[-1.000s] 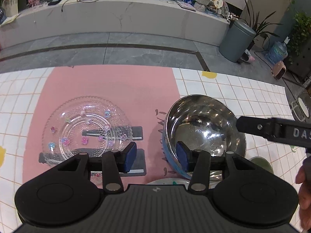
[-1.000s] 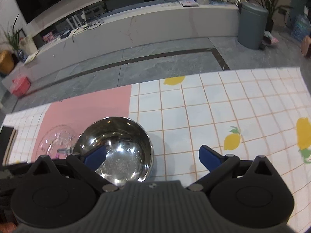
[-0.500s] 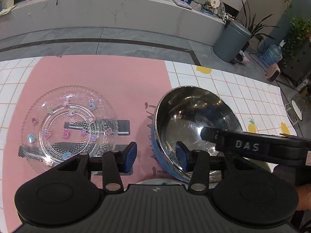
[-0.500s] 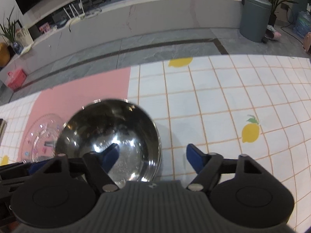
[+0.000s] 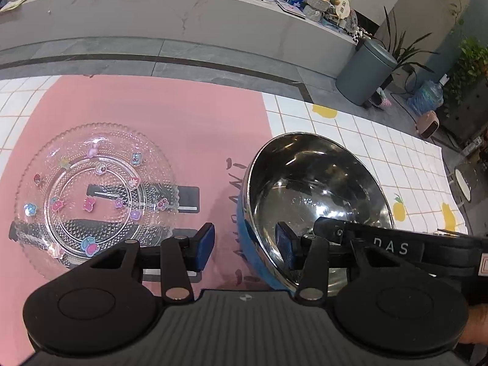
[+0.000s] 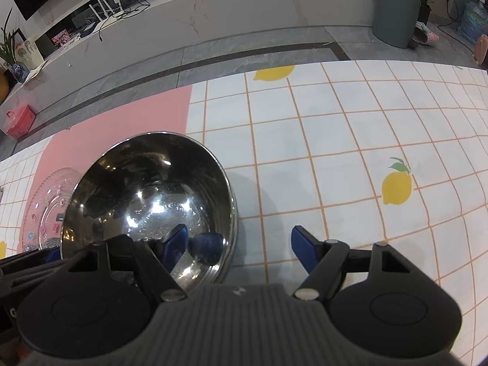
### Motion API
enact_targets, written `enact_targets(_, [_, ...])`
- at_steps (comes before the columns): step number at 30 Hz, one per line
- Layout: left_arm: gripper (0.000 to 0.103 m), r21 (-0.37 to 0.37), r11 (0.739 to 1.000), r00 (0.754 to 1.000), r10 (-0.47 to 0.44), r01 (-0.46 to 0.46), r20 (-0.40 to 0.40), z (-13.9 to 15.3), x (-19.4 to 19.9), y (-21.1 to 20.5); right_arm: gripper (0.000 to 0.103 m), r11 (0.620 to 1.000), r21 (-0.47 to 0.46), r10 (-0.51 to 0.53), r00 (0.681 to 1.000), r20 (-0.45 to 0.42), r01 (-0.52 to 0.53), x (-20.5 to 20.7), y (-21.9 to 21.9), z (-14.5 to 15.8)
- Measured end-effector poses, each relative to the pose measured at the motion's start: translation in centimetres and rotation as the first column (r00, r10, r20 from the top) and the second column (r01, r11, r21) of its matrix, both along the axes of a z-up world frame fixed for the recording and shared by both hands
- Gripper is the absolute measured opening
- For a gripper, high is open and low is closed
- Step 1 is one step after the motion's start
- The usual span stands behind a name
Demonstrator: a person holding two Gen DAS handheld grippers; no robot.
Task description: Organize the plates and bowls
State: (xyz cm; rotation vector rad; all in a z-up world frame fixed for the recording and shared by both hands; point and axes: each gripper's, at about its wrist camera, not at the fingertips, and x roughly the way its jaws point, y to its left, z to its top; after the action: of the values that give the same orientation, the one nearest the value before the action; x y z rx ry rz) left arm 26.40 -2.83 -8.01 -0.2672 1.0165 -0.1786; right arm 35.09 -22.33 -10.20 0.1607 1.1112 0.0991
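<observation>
Left wrist view first: the left gripper [image 5: 244,248] straddles the near-left rim of the steel bowl [image 5: 317,195], one blue pad inside the bowl, the other outside by its blue outer wall. The jaws are half-spread, and whether the pads actually press the rim, I cannot tell. The bowl sits tilted, at the seam where the pink mat [image 5: 170,116] meets the white tiled cloth [image 5: 381,143]. Over toward the left edge of the bench, the clear glass plate [image 5: 94,195] lies flat on the pink mat, well apart from the bowl. The right gripper's black finger reaches in across the bowl's near-right side, and a bit of a hand [image 5: 475,326] shows at the lower right.

Now the right wrist view: the right gripper [image 6: 238,244] has its jaws set wide across the bowl's [image 6: 146,189] right rim, left pad inside the bowl, right pad clearly off the wall over the tiled cloth [image 6: 335,140]. Not gripping. The glass plate [image 6: 45,207] peeks out beyond the bowl toward the bench's left edge.
</observation>
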Motion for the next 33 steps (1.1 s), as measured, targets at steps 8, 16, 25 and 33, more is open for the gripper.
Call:
enact_targets(8, [0.024, -0.031, 0.999, 1.0, -0.024, 0.024, -0.006, -0.4, -0.2, -0.1, 0.074, 1.0, 0.014, 0.003, 1.0, -0.009, -0.003, 0.1, 0.1, -0.4])
enact_targets(16, [0.023, -0.013, 1.0, 1.0, -0.026, 0.026, 0.007, -0.3, -0.8, -0.3, 0.049, 0.997, 0.076, 0.002, 1.0, 0.002, -0.002, -0.3, -0.1, -0.1])
enact_targets(25, [0.023, 0.01, 0.999, 0.999, -0.037, 0.037, 0.011, 0.3, -1.1, -0.7, 0.025, 0.995, 0.099, -0.008, 1.0, 0.015, 0.007, -0.6, 0.0, 0.6])
enact_targets(33, [0.023, 0.014, 0.999, 0.999, -0.031, 0.03, 0.035, 1.8, -2.0, -0.4, 0.024, 0.996, 0.084, -0.001, 0.999, 0.053, -0.003, -1.3, 0.5, 2.4])
